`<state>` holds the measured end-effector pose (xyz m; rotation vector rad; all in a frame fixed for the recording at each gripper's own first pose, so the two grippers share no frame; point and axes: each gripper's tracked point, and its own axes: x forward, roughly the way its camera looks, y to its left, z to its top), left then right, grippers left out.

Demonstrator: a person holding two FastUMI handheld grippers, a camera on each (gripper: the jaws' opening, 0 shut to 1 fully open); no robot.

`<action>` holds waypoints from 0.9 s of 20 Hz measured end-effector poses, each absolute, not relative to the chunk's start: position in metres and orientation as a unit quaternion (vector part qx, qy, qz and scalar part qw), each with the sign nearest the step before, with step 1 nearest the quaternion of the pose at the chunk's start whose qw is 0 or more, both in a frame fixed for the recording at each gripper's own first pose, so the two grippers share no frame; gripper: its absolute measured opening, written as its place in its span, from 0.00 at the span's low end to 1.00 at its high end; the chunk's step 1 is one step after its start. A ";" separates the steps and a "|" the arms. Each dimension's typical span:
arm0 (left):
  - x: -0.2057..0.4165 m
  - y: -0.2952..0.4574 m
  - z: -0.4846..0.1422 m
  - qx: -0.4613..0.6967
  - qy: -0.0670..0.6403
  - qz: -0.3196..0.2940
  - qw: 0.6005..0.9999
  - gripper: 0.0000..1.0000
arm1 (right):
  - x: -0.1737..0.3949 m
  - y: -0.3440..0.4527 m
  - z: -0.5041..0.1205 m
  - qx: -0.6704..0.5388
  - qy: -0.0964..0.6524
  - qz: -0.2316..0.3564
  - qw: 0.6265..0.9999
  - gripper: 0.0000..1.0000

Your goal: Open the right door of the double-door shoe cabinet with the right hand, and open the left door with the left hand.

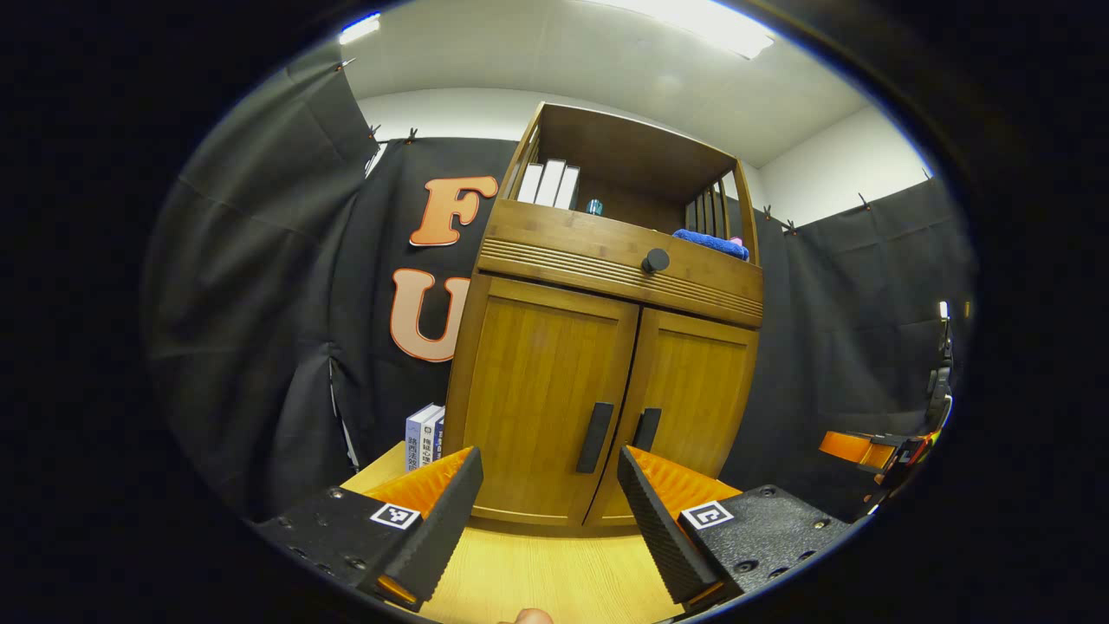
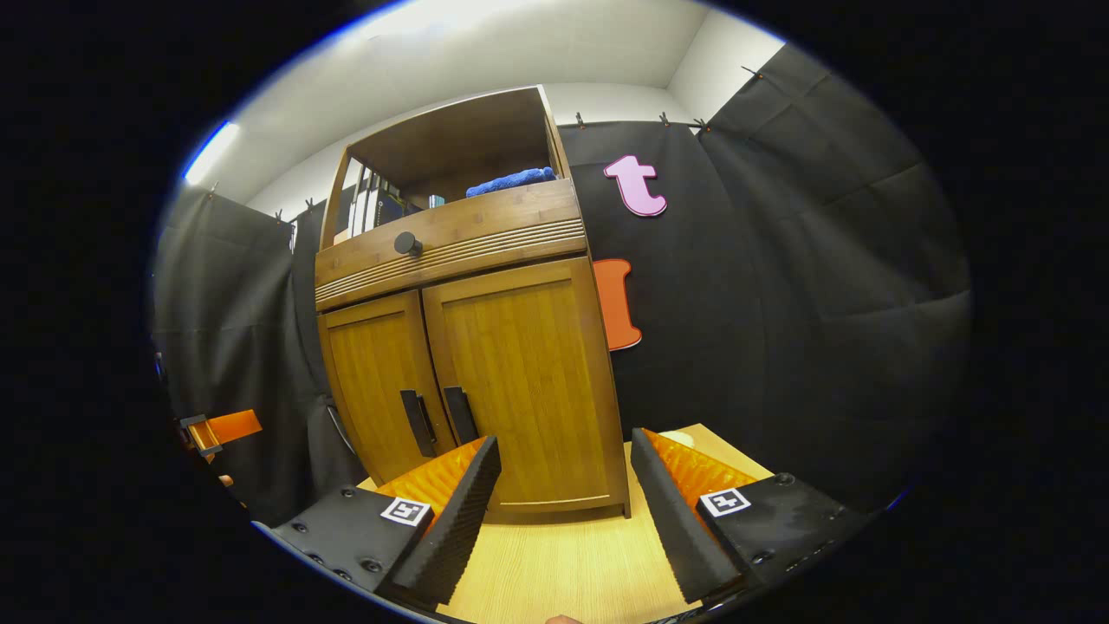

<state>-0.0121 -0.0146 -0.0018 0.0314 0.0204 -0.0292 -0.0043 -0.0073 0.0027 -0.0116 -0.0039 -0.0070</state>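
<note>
Standing on the light wooden table (image 1: pixel 554 581), the shoe cabinet (image 1: pixel 606 347) has both doors closed; the left gripper (image 1: pixel 550 507) and right gripper (image 2: pixel 563 494) hover near it, jaws apart, empty.

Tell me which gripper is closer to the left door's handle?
Left. The left gripper sits just below and before the handle; the right gripper is off toward the right door.
</note>
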 end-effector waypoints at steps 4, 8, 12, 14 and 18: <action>-0.011 -0.017 -0.003 0.011 0.009 -0.017 1.000 0.94 | 0.005 -0.009 0.000 -0.001 -0.002 -0.006 1.000 0.98; -0.010 -0.013 -0.003 0.012 0.008 -0.012 1.000 0.98 | 0.020 0.001 -0.007 -0.002 -0.003 0.003 1.000 0.98; -0.006 -0.007 -0.006 0.014 0.011 0.000 1.000 0.97 | 0.035 0.013 -0.012 -0.015 -0.014 0.009 1.000 1.00; -0.003 -0.005 -0.009 0.021 0.018 0.002 1.000 0.95 | 0.045 0.028 -0.020 -0.014 -0.009 0.024 1.000 0.98; 0.001 -0.001 -0.006 0.040 0.018 0.004 0.999 0.98 | 0.070 0.057 -0.036 -0.027 -0.003 0.046 0.999 0.98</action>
